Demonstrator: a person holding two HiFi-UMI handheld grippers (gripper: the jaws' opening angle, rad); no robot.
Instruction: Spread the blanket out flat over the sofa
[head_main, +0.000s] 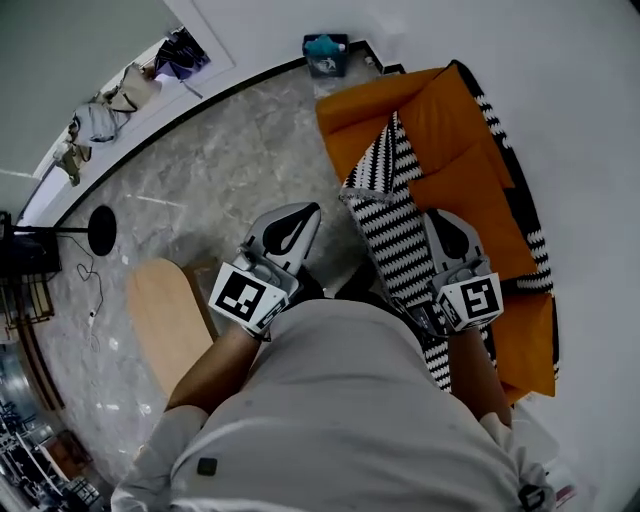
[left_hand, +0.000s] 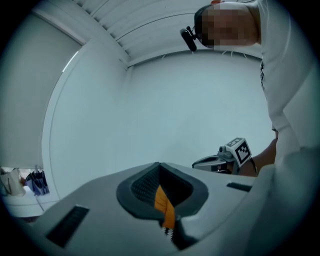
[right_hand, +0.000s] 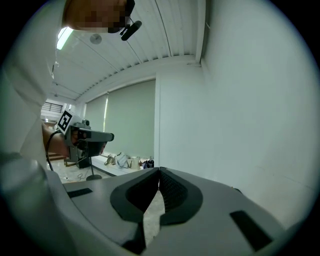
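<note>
Orange zigzag-backed blanket (head_main: 385, 215): rumpled on orange sofa (head_main: 345, 120), spreading left to do
Left gripper (left_hand: 160, 186): pinching blanket
Right gripper (right_hand: 159, 175): closed

Person's wearing a plain white short-sleeved shirt (head_main: 340, 400) with a tiny black clip (head_main: 207, 466) near the left sleeve, plus a small black camera (left_hand: 189, 38) up at the head. The left gripper (head_main: 300, 222) and right gripper (head_main: 443, 225) match: rounded pale grey shells and black textured jaw pads. Each one's got a white cube of black square markers and a thin black cable at the back.
</note>
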